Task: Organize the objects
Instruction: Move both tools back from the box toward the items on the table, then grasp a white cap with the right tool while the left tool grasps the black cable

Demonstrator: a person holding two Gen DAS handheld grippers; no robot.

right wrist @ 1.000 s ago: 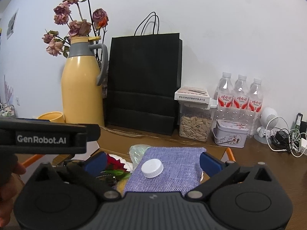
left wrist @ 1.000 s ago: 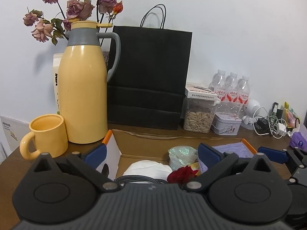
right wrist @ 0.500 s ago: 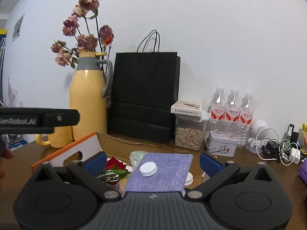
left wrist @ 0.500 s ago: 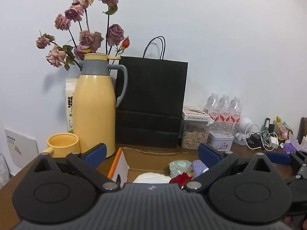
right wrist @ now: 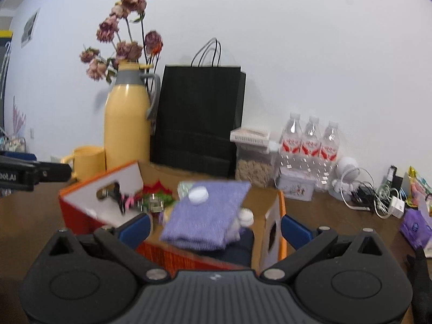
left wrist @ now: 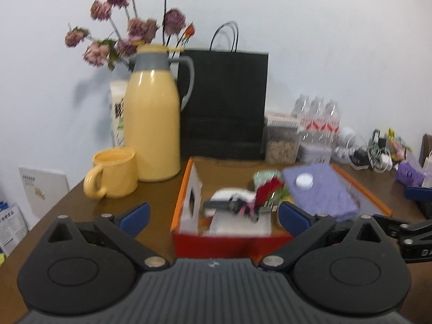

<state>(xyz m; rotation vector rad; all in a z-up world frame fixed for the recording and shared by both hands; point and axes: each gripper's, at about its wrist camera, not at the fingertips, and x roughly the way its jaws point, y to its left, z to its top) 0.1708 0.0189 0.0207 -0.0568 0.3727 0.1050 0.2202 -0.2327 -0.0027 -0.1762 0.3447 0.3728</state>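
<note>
Both the left claw [left wrist: 213, 217] and the right claw [right wrist: 214, 228] hang released and empty before the orange box [left wrist: 229, 239] at lower centre, where a careless reach might tip the white cap [right wrist: 198, 195] off the purple cloth [right wrist: 208, 216].

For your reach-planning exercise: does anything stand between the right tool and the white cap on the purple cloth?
Nothing visible does. The right tool is open, and the white cap lies exposed on the purple cloth.

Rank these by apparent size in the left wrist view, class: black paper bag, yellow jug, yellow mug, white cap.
1. black paper bag
2. yellow jug
3. yellow mug
4. white cap
</note>
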